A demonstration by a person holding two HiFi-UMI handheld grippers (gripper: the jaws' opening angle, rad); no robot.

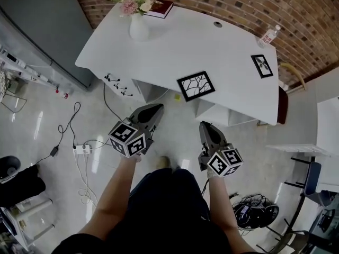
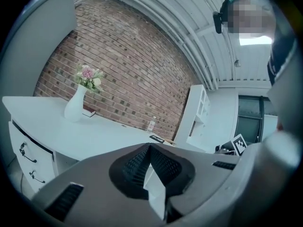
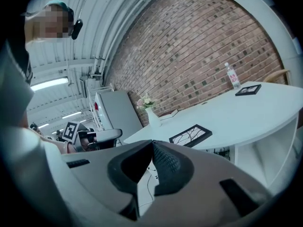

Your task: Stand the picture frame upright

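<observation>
Power strip: a white power strip (image 1: 82, 148) is lying on the floor at the far left, with cords trailing away from it.
Vase: a white vase (image 1: 139, 28) with pink and white flowers is standing upright near the back left corner of the worktop (image 1: 175, 52).
Book: a dark red book (image 1: 159, 8) is lying flat just behind the vase, against the brick wall (image 1: 222, 4).
Left gripper: the left gripper (image 1: 157, 108) is hovering over the floor, short of the worktop's front edge. Its jaws are clenched together and are gripping nothing.
Picture frame: the black picture frame (image 1: 196, 85) is lying flat, face up, near the front edge of the worktop. It is sitting ahead of both grippers and neither is touching it.
Right gripper: the right gripper (image 1: 203, 125) is hovering beside the left one, also short of the worktop. Its jaws are clenched and empty.
Smaller frame: a smaller frame (image 1: 261, 65) is lying flat near the right end of the worktop.
Bottle: a clear bottle (image 1: 269, 36) is standing at the back right, by the wall.
</observation>
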